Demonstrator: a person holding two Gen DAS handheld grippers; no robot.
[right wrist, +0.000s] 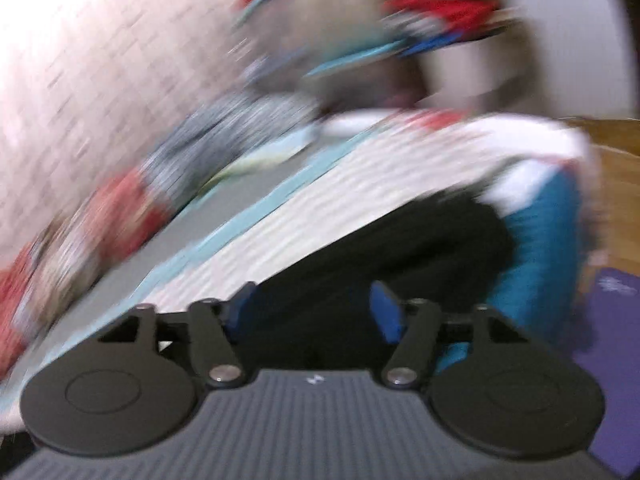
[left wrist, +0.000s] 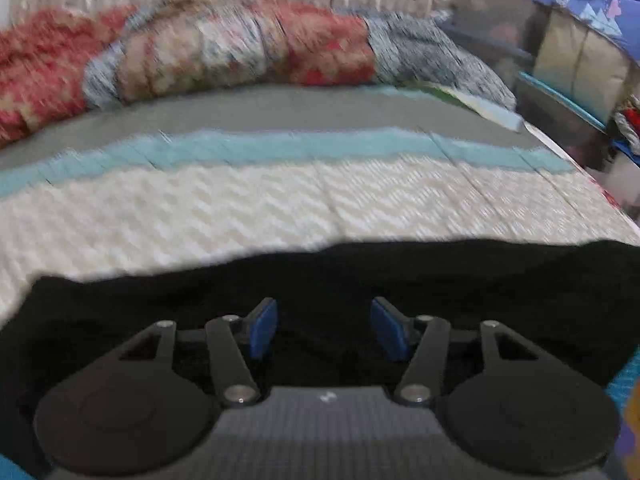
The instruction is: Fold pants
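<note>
Both the left gripper (left wrist: 324, 330) and right gripper (right wrist: 314, 312) hang wide apart, holding nothing. They sit above the black pants (left wrist: 360, 276). A crooked grab could bunch the soft cloth.

The bed (left wrist: 248, 216) wears a cover with a cream zigzag band nearest, then a pale blue stripe, then grey. Black pants (left wrist: 480, 280) lie flat across its near edge, over the cream part. Along the far side a rolled patchwork quilt (left wrist: 224, 52) in red, cream and blue-grey rests against the curtain. A light blue flat item (left wrist: 496, 114) sits at the far right corner.
</note>
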